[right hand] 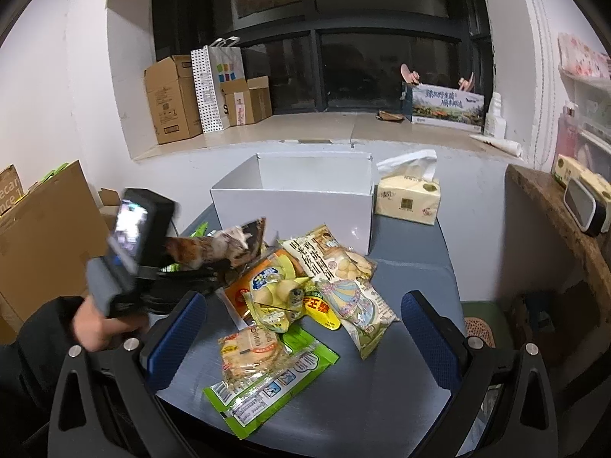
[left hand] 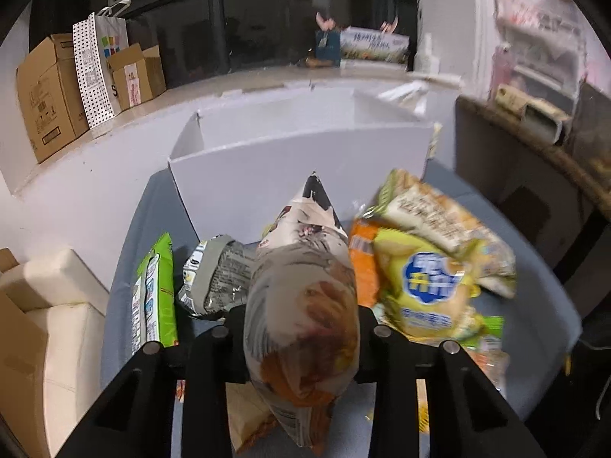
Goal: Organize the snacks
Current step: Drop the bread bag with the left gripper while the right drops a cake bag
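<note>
**Bag gripped, box ahead**

Black left gripper (left hand: 301,328) is clamped on a puffy brown-and-white crinkly foil snack bag (left hand: 301,305), raised just above the pile of packets. Blue-padded right gripper (right hand: 301,328) hangs wide apart, empty, over the green flat wrapper (right hand: 267,381). Best carry the bag level over the open white cardboard box (left hand: 305,152) wall before letting go, squeezing gently.

The right claw (right hand: 301,328) hangs wide open over the grey table (right hand: 420,381), nothing between its blue pads (right hand: 429,334). Just ahead lies a heap of snack packets (right hand: 305,290); beyond stands a white box (right hand: 294,206). Left of it, the left claw (right hand: 214,263) pinches a brown packet (right hand: 214,248).
</note>
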`<state>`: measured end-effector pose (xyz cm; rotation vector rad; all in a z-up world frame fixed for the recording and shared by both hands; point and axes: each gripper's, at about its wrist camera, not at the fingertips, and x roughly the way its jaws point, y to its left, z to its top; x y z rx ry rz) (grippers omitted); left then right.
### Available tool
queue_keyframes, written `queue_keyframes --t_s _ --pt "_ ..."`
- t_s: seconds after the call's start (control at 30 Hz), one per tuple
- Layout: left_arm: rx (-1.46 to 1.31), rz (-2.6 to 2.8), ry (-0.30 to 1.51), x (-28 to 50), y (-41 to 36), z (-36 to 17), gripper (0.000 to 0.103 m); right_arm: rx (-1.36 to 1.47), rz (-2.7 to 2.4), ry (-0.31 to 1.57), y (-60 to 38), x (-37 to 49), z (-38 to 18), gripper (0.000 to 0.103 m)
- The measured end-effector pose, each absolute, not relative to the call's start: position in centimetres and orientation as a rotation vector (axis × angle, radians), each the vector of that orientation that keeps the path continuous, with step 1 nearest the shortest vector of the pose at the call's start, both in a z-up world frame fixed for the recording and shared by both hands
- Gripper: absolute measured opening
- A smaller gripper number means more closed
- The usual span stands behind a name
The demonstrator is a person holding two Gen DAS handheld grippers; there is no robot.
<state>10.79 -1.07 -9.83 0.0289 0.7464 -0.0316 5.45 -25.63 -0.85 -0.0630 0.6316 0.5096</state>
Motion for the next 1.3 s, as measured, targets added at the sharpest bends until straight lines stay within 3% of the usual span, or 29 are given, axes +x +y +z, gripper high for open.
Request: queue_keyframes --t_s 0.37,0.7,0.77,0.8,0.83,1.07,1.3 --pt "-0.061 -0.109 0.570 1.9 1.1 -3.5 0.038 -0.178 0.497 0.746 -25.6 13.6 -5.4 0.103" --pt "-0.087 -0.097 0.537 0.1 2.6 -2.5 0.038 -0.431 0.565 0.835 -19.8 20.0 -12.0 0.102" --pt "-0.092 -0.094 0.540 0.0 2.8 -2.7 0.039 -0.420 0.581 0.863 -19.4 20.7 -12.7 0.075" --pt "-0.095 -0.090 0.541 0.0 3.0 -2.8 0.039 -0.351 0.619 0.895 -19.9 21.2 -12.7 0.055" --pt "-0.096 -0.085 0.540 -0.1 3.1 -2.9 0.039 -0.311 0.616 0.908 -20.4 21.4 -12.5 0.046" --pt "-0.132 -0.078 0.519 0.4 3.9 -2.9 0.039 -0.130 0.609 0.820 -25.0 18.7 -9.0 0.044" --pt "-0.166 -0.078 0.452 6.6 4.5 -0.4 0.039 0.117 0.636 0.716 -26.2 18.9 -2.3 0.044"
